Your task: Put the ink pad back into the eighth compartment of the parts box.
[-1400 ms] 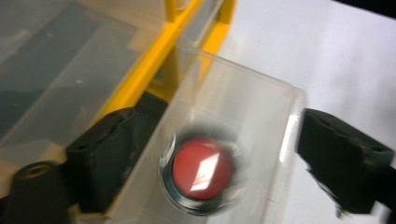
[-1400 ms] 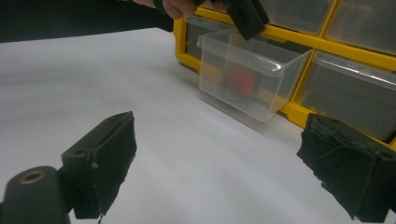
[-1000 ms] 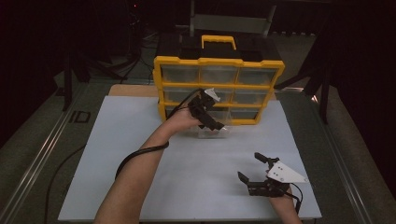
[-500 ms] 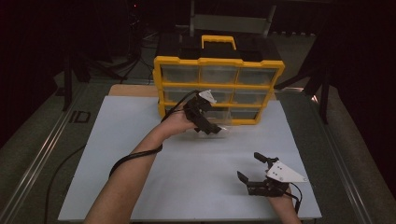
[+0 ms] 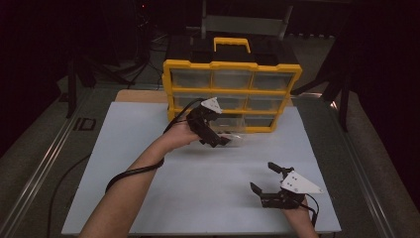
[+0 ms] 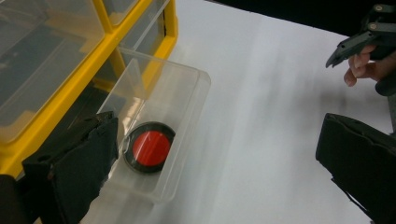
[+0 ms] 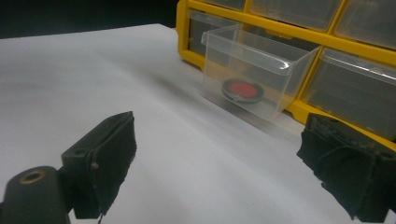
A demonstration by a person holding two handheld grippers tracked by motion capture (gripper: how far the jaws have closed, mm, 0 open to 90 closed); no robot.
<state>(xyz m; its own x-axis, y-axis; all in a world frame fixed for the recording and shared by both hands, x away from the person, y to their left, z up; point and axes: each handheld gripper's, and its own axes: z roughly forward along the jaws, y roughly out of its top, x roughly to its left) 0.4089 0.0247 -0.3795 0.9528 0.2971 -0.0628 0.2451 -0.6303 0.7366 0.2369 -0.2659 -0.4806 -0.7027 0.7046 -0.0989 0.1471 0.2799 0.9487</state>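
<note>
High view shows the letters "ID" point(image 5: 83, 124) on the dark bench just past the left edge of the white board point(image 5: 148, 163). No other writing can be read.

A bare forearm comes up from the bottom edge, left of the middle, and reaches to the far middle of the board. Its hand holds the left gripper point(image 5: 218, 135), tilted down at the front of the yellow drawer box point(image 5: 233, 91). In the left gripper view the jaws stand wide apart, with nothing between them. One jaw is right at the side wall of a clear drawer point(image 6: 159, 126) that is pulled out from the bottom row of the box. A round black disc with a red middle point(image 6: 148, 147) lies flat on the drawer floor.

A black cable point(image 5: 133, 171) runs from the left gripper down along the arm and off the board.

Near the right front corner of the board, the right gripper point(image 5: 270, 178) is held low, well apart from the box. Its jaws are spread wide too and hold nothing. In the right gripper view they point at the drawer and disc.
</note>
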